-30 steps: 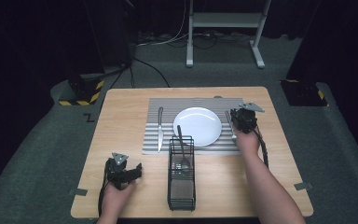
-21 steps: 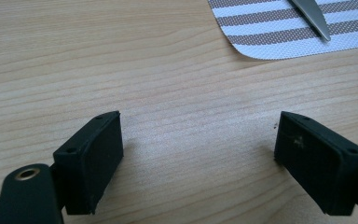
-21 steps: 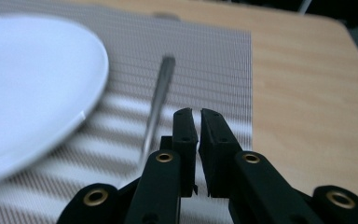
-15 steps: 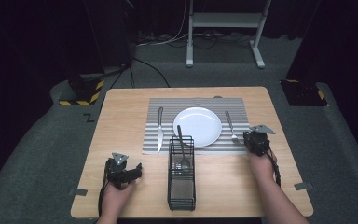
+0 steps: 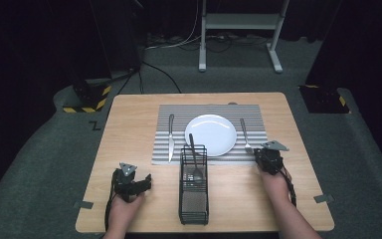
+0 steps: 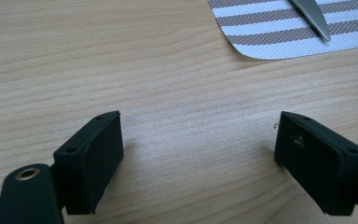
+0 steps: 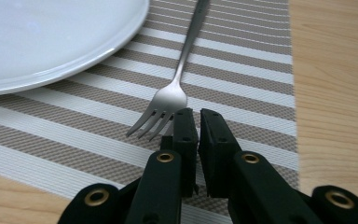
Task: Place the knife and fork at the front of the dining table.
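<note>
dark room, grey carpet point(image 5: 54, 149), metal stand point(image 5: 238, 22)

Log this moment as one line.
right gripper: shut, empty, near fork tines | left gripper: open over table | spoon in caddy

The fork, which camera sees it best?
The right gripper view: the fork lies close up on the striped placemat, tines clear. The high view shows it small, right of the plate. The left gripper view looks at bare table.
</note>
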A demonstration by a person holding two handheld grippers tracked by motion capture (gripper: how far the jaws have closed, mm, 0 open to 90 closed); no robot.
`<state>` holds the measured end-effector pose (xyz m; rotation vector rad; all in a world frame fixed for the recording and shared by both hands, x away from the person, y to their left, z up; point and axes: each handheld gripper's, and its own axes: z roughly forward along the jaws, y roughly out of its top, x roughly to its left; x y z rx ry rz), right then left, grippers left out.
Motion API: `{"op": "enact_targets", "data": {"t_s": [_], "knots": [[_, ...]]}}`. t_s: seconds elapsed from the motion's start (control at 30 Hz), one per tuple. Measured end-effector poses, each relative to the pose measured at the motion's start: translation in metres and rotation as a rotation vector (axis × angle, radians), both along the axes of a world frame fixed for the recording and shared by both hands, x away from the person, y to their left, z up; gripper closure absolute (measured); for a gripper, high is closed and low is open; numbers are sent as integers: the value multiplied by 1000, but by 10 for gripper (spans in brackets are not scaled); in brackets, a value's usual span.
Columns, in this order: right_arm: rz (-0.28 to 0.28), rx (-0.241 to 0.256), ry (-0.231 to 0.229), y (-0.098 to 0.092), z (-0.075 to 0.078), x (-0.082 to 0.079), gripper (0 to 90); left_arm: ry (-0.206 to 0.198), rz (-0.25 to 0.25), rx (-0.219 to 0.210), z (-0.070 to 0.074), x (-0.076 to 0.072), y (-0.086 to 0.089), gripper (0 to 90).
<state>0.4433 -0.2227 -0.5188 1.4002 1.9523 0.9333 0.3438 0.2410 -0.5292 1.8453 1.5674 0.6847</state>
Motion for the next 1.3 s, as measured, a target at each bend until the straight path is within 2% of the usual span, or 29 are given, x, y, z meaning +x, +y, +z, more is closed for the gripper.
{"op": "enact_targets", "data": {"t_s": [0.13,0.23,0.37,0.43,0.5,0.6,0.73,0.87,1.03,1.3], "knots": [[16,1,-5,7,0,-2,847,0,0,0,0,0,0,155],[5,-5,-18,7,2,-3,826,0,0,0,0,0,0,155],[-5,12,-66,3,11,-8,743,0,0,0,0,0,0,155],[1,33,-99,4,18,-12,698,0,0,0,0,0,0,155],[23,59,-140,7,29,-18,615,0,0,0,0,0,0,155],[53,100,-204,17,46,-29,560,0,0,0,0,0,0,155],[119,167,-282,37,72,-45,548,0,0,0,0,0,0,155],[196,200,-334,61,93,-55,548,0,0,0,0,0,0,155],[266,256,-357,86,108,-58,547,0,0,0,0,0,0,155],[358,309,-349,123,114,-56,534,0,0,-3,0,0,0,155]]}}
